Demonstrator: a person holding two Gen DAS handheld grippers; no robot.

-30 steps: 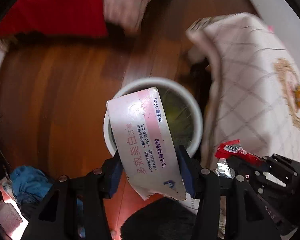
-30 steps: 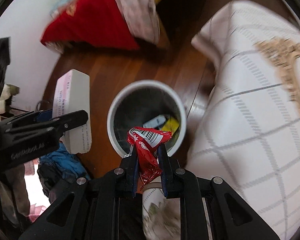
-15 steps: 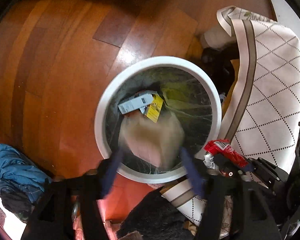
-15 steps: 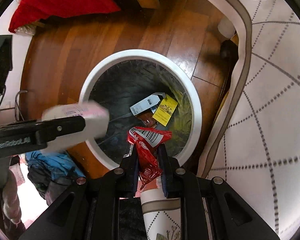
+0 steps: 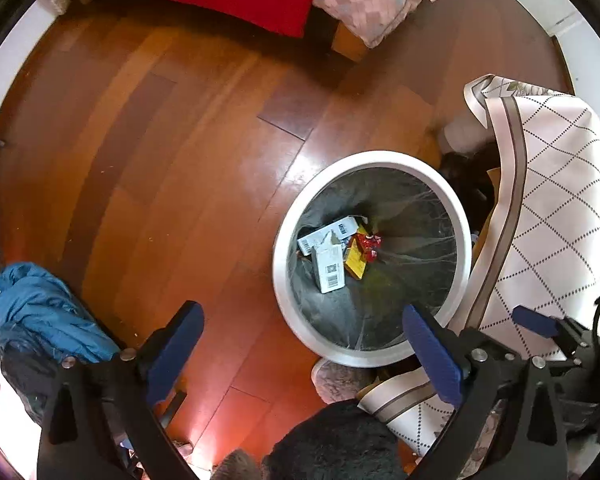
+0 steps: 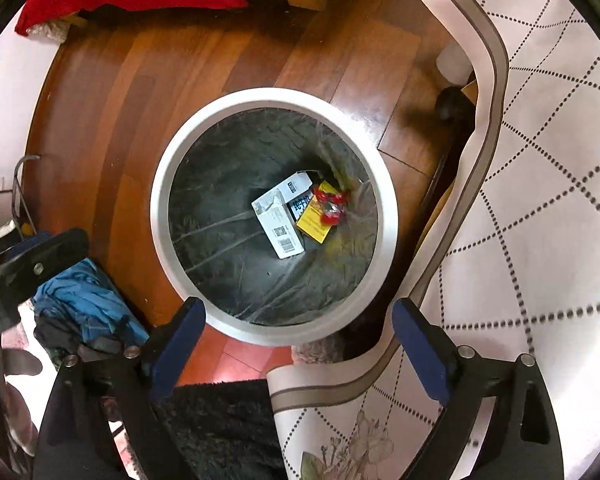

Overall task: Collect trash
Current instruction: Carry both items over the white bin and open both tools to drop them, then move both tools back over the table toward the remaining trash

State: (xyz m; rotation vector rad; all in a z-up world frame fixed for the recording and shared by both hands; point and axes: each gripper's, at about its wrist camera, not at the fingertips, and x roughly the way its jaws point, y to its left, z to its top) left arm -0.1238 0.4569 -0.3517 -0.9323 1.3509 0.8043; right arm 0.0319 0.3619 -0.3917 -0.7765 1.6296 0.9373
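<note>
Status at inspection — both loads discharged. Going left to right:

Left gripper [image 5: 302,340]: jaws spread wide, nothing between the blue pads [image 5: 176,344]; a second ago clamped on a pink-and-white toothpaste carton, half a second ago already parting with the carton falling. Positioned above bare wooden floor [image 5: 172,160] at the near-left edge of the bin, not over its centre. Blue garment [image 5: 40,316] heaped on the floor further left, untouched.

White bin [image 6: 160,208], centre: dark liner, contents at the bottom. White carton [image 6: 278,220] lying on top of an earlier grey-white box, bar code upward — judged to be the released toothpaste carton. Yellow packet [image 6: 314,222] beside it. Red wrapper [image 6: 331,208] resting on the yellow packet's right side.

Right gripper [image 6: 294,344]: jaws likewise wide apart and empty; half a second ago pinching that red wrapper above the rim. Held over the near rim of the bin.

Patterned tablecloth [image 6: 540,200], far right: hanging beside the bin, no litter visible on the part shown.

Finding — both items of trash now inside the bin, none outside it in either view. Deposit step judged complete; both grippers free for a further pickup, if more litter exists beyond these views.
</note>
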